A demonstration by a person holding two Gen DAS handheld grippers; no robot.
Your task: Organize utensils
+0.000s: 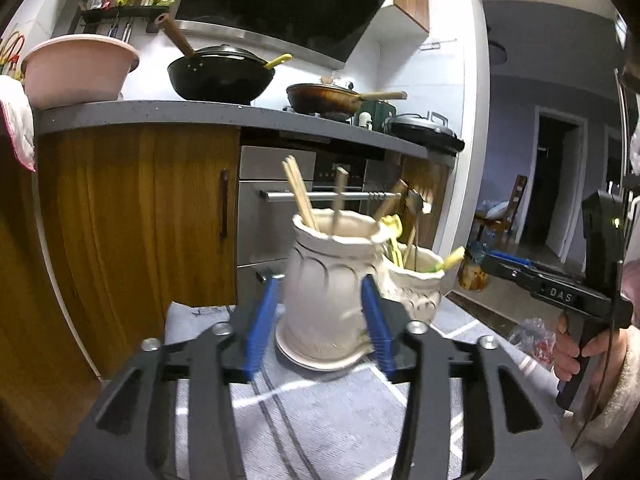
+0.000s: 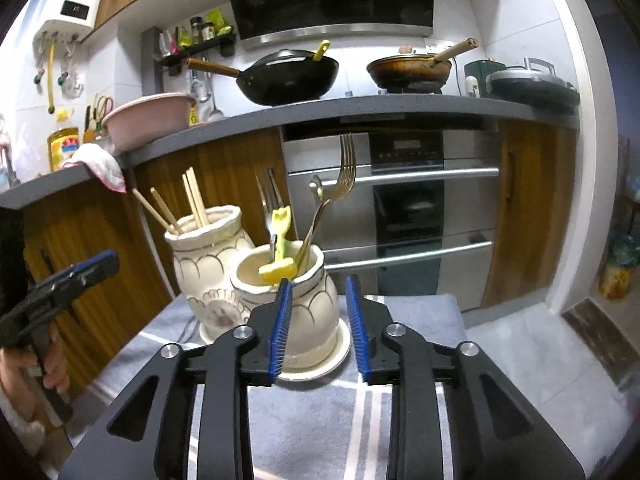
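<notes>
In the left wrist view, 2 ceramic jars stand at centre frame on a grey cloth (image 1: 320, 412); the near jar (image 1: 332, 292) holds chopsticks (image 1: 300, 196). The left gripper (image 1: 326, 320) is half open, its blue pads flanking the jar without pressing it. The jar looks heavy, glazed and breakable, best gripped low on its belly. In the right wrist view, the right gripper (image 2: 320, 324), partly open and empty, points slightly down at the fork jar (image 2: 298, 304), lower centre.
</notes>
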